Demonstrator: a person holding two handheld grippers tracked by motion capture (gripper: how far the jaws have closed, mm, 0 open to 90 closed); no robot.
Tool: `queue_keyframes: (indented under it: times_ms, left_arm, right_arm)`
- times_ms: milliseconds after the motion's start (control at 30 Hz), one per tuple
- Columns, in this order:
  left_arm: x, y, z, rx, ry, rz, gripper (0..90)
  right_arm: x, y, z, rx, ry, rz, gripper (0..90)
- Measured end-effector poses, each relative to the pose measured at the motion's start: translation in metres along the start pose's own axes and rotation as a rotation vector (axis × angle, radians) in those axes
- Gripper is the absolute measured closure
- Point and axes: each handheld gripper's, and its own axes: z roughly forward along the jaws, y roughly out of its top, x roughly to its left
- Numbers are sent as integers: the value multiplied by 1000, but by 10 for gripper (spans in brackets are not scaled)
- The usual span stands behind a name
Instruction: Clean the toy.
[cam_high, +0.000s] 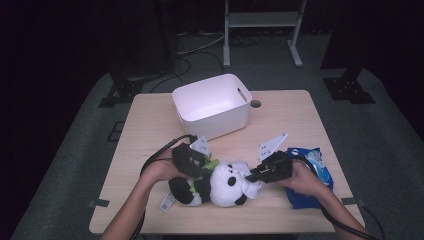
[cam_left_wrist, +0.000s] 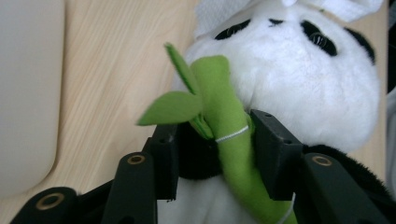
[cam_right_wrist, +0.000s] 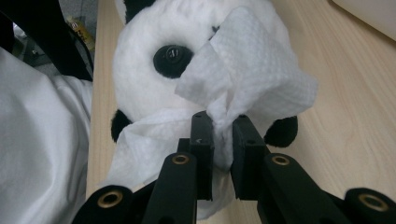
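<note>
A black and white plush panda lies on the wooden table near its front edge, with a green felt bamboo sprig at its chest. My left gripper comes in from the left, and its jaws are shut on the sprig and the black plush behind it. My right gripper reaches the panda's head from the right. In the right gripper view it pinches a white wipe, which drapes over the panda's face beside one black eye.
A white plastic bin stands behind the panda at mid-table. A blue wipe packet lies under the right hand near the right edge. A paper tag trails from the panda's left side. A round cable hole is behind the bin.
</note>
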Motion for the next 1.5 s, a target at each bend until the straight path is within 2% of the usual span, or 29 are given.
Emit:
queue_keyframes:
  times_ms: [100,200,367,467,533,633,700,733,967,1067,1233,1300,1400,1500]
  left_arm:
    - [-1,5,-2,-20,-21,13,485]
    - [-4,12,-5,-68,-89,45,431]
    - [-11,27,4,-9,-104,107,357]
    - [-12,34,11,4,-113,117,287]
    - [-12,37,14,12,-116,126,286]
    - [-12,42,17,6,-152,144,281]
    - [-14,45,22,30,-173,177,277]
    - [-15,47,25,44,-169,184,270]
    - [-11,53,38,99,-190,185,254]
    - [-14,53,42,120,-208,177,283]
    - [-15,48,48,118,-222,173,363]
    - [-15,46,49,106,-219,179,400]
    - [-16,44,47,81,-204,178,501]
    - [-14,42,44,42,-197,150,575]
  right_arm:
    - [1,-1,7,16,2,7,798]
    - [1,-2,10,11,3,10,798]
    - [0,-2,9,16,3,11,799]
    - [1,-3,8,19,-2,10,798]
    - [1,-4,7,18,-1,10,798]
    - [0,-5,6,20,-1,10,798]
    - [0,-6,5,26,-4,8,798]
    - [1,-6,5,28,-4,10,798]
    - [1,-9,4,31,-8,12,798]
    - [1,-10,3,35,-12,5,798]
    - [3,-13,1,25,-15,8,798]
    - [3,-14,1,22,-17,15,797]
    - [2,-17,1,19,-17,22,793]
    - [2,-17,0,16,-21,24,791]
